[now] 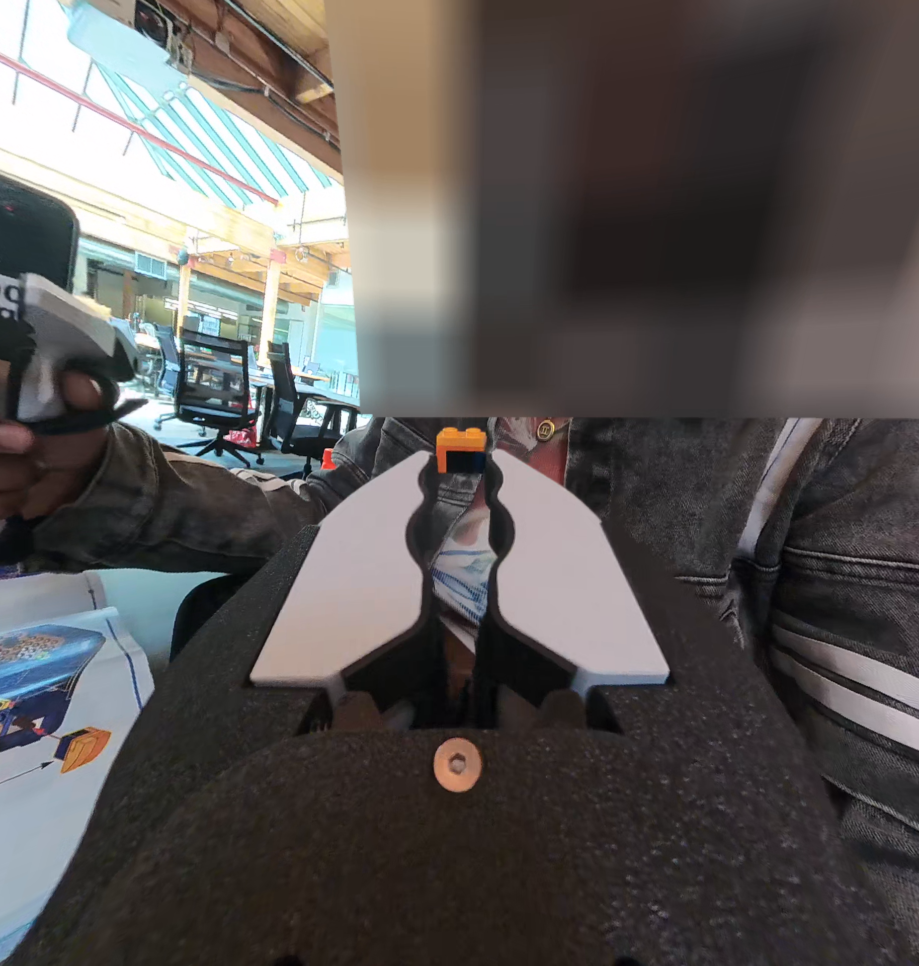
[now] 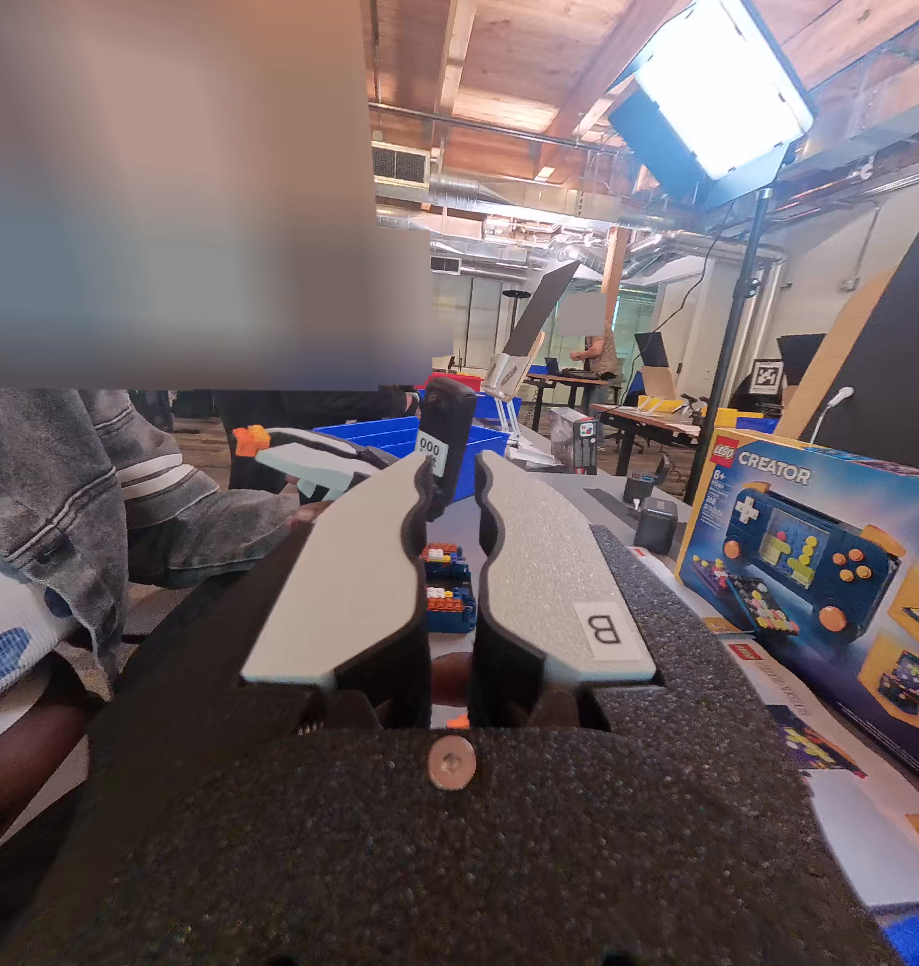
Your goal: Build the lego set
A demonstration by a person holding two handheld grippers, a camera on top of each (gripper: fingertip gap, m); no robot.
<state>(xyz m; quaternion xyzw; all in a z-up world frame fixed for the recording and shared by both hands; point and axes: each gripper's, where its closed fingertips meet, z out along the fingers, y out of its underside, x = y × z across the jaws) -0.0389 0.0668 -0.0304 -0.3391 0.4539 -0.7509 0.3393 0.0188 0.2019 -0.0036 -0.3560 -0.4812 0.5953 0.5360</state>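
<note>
Left hand-held gripper (image 1: 460, 460), raised off the tabletop (image 2: 567, 489), pinches a studded orange brick (image 1: 460, 448) at its fingertips. Right hand-held gripper (image 2: 449, 462): jaws narrowly parted, bare, above a blue brick model (image 2: 449, 588), visible only in its view.

A white sticker (image 2: 608, 630) bearing one black letter is sitting on the right-hand finger (image 2: 541, 564) of the right gripper (image 2: 449, 465), low and right of centre in the right wrist view. A white label (image 2: 430, 450) with black print is showing on a black camera (image 2: 444, 418) at mid-frame. A second label (image 1: 0, 300) is showing at the left edge of the left wrist view. A blue and yellow box (image 2: 812, 549) at the right is carrying a red logo, a brand name and small numbers. A black-and-white square marker (image 2: 766, 379) is standing behind it. Print on the booklet (image 1: 55, 679) at the lower left of the left wrist view is coming out too small to read.
</note>
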